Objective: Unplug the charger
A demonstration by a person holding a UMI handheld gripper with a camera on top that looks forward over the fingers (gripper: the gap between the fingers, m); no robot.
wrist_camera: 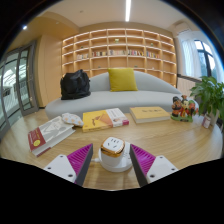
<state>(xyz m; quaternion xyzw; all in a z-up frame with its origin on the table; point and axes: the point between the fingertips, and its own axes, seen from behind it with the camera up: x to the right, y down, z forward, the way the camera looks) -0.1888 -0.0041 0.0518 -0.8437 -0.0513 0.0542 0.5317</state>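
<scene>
A white cube charger [113, 146] with a gold rim and socket holes on top sits in a white round base [113, 162] on the wooden table [170, 140]. My gripper [112, 151] is open, level with the charger. The charger stands between the two magenta pads. The left fingertip [84, 153] shows a small gap to it. The right fingertip [138, 153] is very near it. A thin white cable leaves the base toward the left finger.
Beyond the fingers on the table lie a red book [46, 136], a yellow book [97, 120] and a yellow box [150, 114]. Small figurines [182, 108] and a potted plant [210, 96] stand at the right. A grey sofa [120, 100] with a yellow cushion [123, 79] stands behind.
</scene>
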